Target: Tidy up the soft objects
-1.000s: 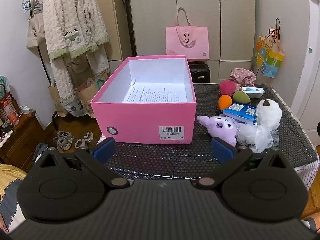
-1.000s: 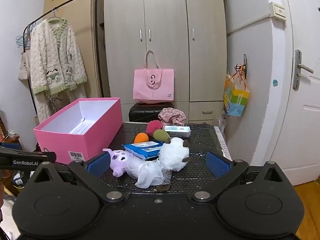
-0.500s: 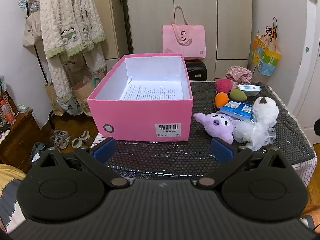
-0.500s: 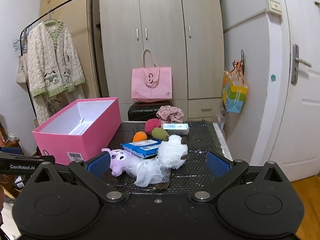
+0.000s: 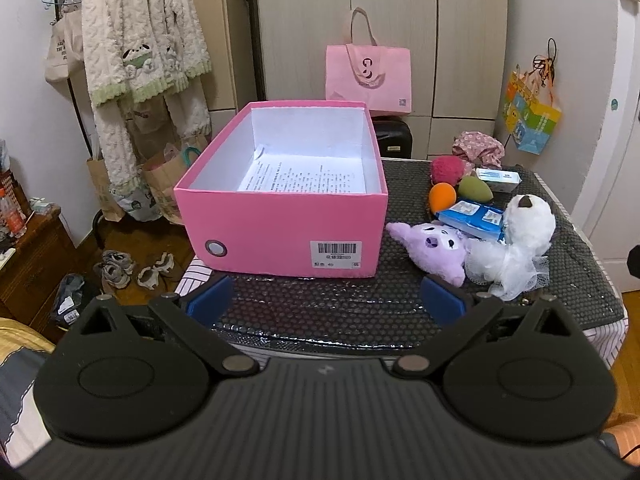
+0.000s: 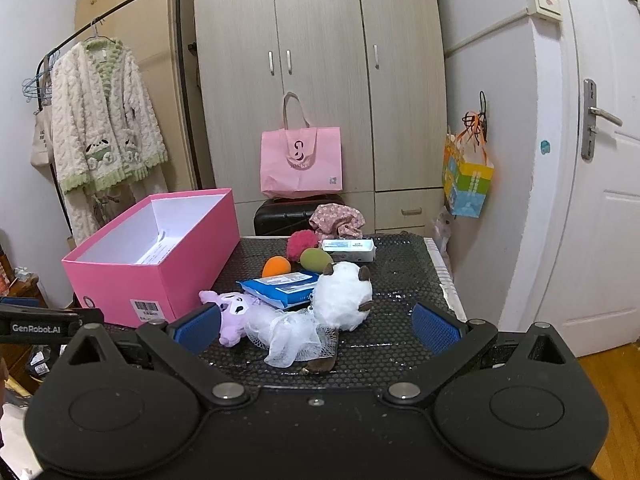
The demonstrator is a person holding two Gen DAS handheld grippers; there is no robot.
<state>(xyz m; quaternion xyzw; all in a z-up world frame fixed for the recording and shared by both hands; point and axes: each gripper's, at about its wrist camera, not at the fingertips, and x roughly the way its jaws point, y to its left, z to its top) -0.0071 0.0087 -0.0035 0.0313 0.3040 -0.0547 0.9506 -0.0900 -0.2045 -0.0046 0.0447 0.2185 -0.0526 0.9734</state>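
An open pink box with a printed sheet inside stands on the left of the black mesh table. To its right lie a purple plush, a white plush with a white net pouf, a blue wipes pack, an orange sponge, a green sponge, a red pompom and a floral cloth. My left gripper hangs open before the box. Also open, my right gripper faces the plushes.
A small white carton lies at the table's back. Behind stand a black case, a pink tote bag and wardrobes. A clothes rack is left; shoes lie on the floor. A door is right.
Both grippers have drifted slightly, so the table scene shifts a little in each view. Nothing on the table has moved and both stay open.
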